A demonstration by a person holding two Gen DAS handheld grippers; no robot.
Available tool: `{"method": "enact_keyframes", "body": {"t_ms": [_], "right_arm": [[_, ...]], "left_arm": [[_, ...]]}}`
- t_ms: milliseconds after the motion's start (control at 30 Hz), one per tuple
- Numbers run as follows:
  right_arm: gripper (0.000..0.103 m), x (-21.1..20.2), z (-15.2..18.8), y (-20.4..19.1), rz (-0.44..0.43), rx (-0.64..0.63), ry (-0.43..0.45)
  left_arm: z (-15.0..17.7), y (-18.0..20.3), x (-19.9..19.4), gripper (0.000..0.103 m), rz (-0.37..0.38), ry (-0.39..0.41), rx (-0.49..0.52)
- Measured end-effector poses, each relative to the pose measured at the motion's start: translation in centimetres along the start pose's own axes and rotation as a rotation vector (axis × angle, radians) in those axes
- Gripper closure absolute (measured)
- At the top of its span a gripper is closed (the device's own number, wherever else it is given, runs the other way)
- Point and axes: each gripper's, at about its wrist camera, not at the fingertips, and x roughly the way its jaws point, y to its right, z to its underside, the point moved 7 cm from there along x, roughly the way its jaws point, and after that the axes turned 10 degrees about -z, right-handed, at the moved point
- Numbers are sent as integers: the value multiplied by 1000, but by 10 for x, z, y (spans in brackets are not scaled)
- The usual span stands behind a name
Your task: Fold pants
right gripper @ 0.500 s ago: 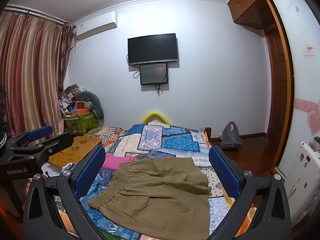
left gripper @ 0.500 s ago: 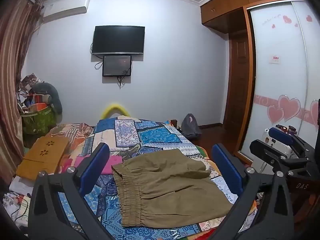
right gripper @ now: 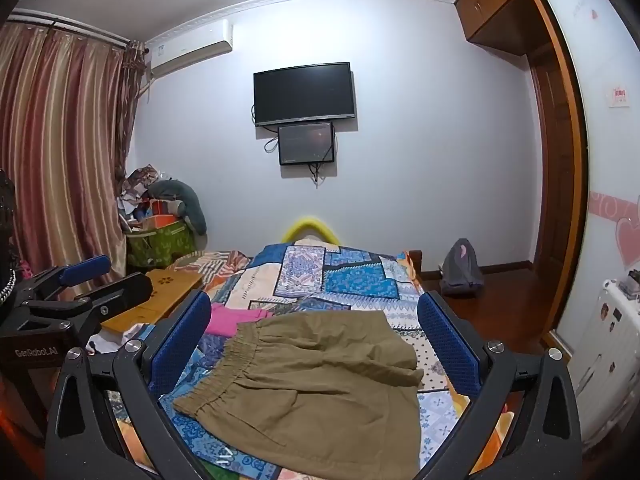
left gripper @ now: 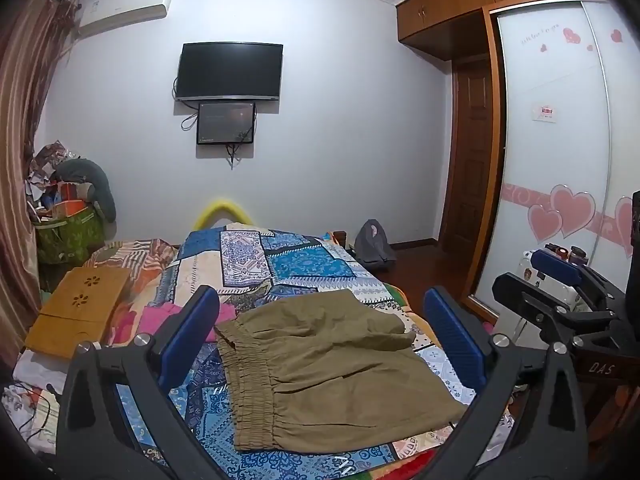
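Patchwork cotton in blues and creams covers the bed (left gripper: 304, 268), the largest surface in both views and the support for the work. Lying on its near end are the olive-khaki pants (left gripper: 332, 372), short-legged, spread roughly flat, the gathered elastic waistband (left gripper: 248, 380) turned toward the left and the leg openings toward the right; one leg already lies doubled over the other, with a loose ridge of cloth along the far edge. The fabric looks like a light woven cotton: soft, limp, not slippery, unlikely to hold any shape when lifted, so it should drape and sag from whatever point is pinched. The waistband, being thick and ruched, probably offers the surest hold; the hem corners on the right are thinner and may need a pinch that gathers both layers. A pink garment (left gripper: 160, 318) lies just beyond the waistband, touching or nearly so, and could be caught by a careless grasp. The left hand-held gripper (left gripper: 332, 340) hovers short of the pants with its blue pads spread wide and nothing between them; the right hand-held gripper (right gripper: 316, 344) stands likewise, fully spread and empty.
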Motion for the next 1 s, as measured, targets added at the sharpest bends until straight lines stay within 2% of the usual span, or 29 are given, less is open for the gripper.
{"method": "enact_keyframes", "body": {"t_ms": [1000], "right_arm": [[0,-1,0,3,-2,4,-1]], "left_arm": [[9,8,4,0,-20,-1,18]]}}
